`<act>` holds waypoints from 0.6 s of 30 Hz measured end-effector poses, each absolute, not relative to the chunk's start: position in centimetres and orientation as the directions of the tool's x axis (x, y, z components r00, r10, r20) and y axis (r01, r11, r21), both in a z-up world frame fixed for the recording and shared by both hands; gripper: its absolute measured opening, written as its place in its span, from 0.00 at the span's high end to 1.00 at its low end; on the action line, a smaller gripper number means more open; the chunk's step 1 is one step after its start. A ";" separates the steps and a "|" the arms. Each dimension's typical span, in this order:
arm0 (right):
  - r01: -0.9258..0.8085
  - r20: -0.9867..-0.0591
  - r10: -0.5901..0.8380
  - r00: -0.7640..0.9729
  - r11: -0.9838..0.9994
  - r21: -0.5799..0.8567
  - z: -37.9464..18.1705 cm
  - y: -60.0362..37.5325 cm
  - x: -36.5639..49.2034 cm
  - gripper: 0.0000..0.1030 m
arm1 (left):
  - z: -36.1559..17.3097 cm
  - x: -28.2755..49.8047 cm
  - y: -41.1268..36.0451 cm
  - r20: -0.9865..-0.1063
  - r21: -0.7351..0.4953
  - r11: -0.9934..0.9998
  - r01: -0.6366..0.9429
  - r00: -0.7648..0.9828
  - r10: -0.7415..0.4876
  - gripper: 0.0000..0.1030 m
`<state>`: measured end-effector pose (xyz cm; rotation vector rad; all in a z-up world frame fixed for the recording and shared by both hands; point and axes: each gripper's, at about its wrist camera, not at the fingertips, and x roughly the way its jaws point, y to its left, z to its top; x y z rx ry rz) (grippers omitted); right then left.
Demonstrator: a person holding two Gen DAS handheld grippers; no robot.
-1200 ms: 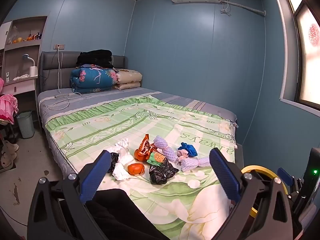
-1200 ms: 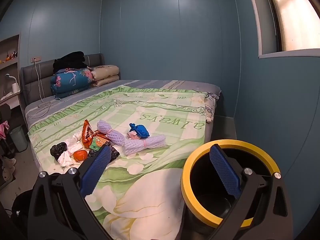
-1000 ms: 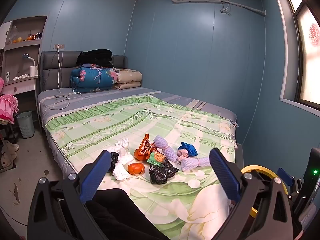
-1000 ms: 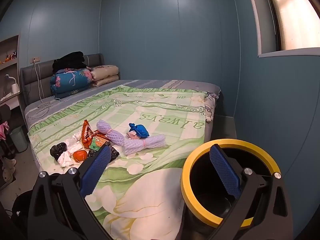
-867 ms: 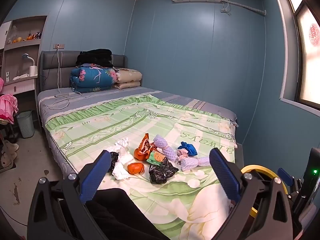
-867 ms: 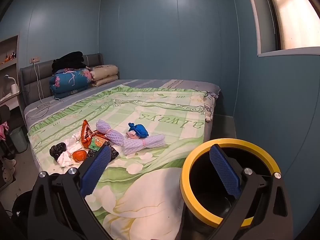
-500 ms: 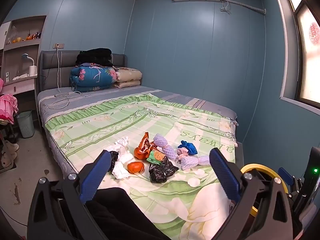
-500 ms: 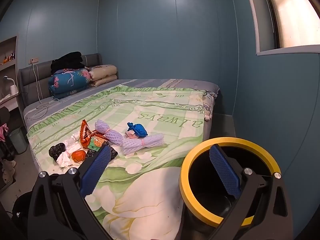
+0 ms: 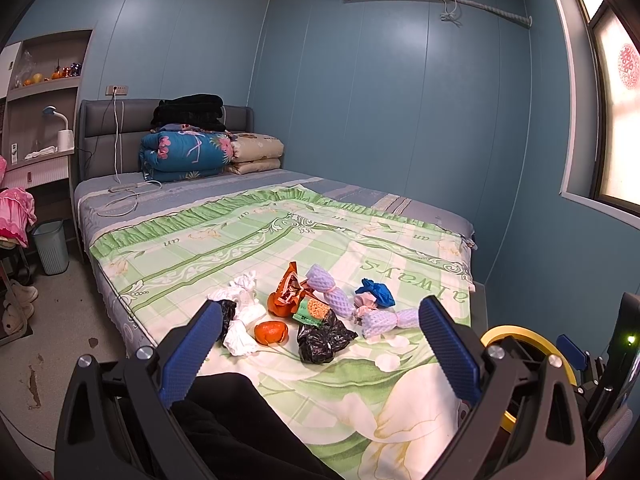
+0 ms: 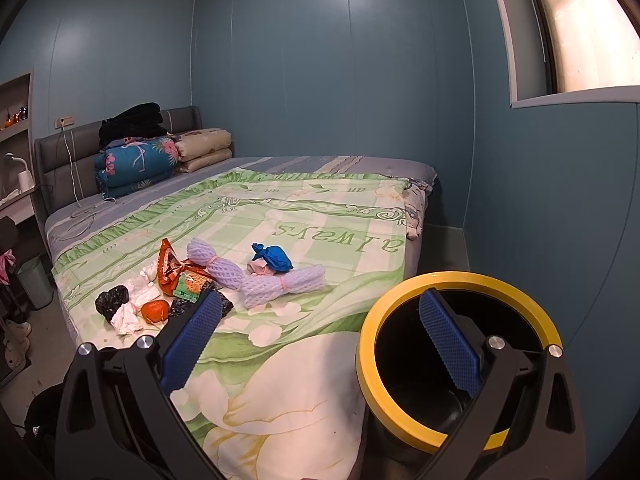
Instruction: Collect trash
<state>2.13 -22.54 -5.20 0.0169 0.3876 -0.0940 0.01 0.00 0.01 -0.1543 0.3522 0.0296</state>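
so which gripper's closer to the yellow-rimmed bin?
Right. The right gripper hangs open almost over the yellow-rimmed bin; the left gripper faces the trash pile, bin off to its right.

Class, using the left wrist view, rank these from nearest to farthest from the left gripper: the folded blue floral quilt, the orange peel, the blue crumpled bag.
From the left gripper:
1. Orange peel, near bed edge, centre-left of the pile.
2. Blue crumpled bag, right side of the pile, farther back.
3. Folded blue floral quilt, against the headboard.
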 end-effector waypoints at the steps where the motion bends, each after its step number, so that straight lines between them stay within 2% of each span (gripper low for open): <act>1: 0.095 -0.379 -0.089 0.921 0.995 -0.002 -5.2 -22.6 2.2 0.08 | 0.0 0.0 0.0 -0.346 -0.146 0.988 -0.056 0.938 0.002 0.08; 18: 0.100 -0.385 -0.092 0.918 0.995 0.001 -5.3 -22.8 2.4 0.07 | -1.3 0.2 -0.1 -0.353 -0.146 0.988 -0.055 0.936 -0.001 0.08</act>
